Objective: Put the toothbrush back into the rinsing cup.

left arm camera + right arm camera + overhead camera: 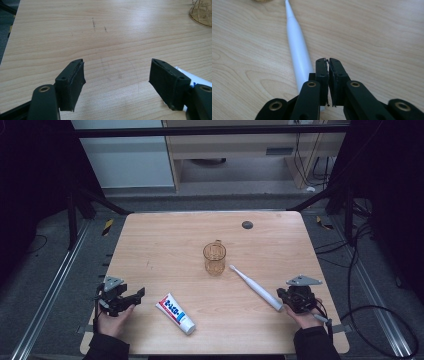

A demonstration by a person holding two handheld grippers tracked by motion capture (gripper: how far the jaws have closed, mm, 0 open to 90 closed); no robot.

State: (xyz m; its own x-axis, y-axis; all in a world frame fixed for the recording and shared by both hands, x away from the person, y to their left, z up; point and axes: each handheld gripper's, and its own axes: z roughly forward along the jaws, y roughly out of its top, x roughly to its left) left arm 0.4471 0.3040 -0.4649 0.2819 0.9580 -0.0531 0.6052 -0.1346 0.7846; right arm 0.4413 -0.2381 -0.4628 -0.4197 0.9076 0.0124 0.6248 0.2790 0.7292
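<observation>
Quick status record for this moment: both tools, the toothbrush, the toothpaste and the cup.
left tool: open, nothing between the jaws, over bare table
right tool: jaws almost together, nothing gripped, beside the toothbrush handle
toothbrush: white, flat on the table, head end toward the cup
toothpaste tube: flat on the table, between the two tools, untouched
cup: amber, see-through, upright near the table's middle, looks empty

Even overhead light is falling on the desk (165, 245), leaving the surroundings sinking into darkness. The high view is looking soft and grainy. In the gripper views, a pale sheen is glaring beyond each tool, whose near parts are blurring slightly.
</observation>
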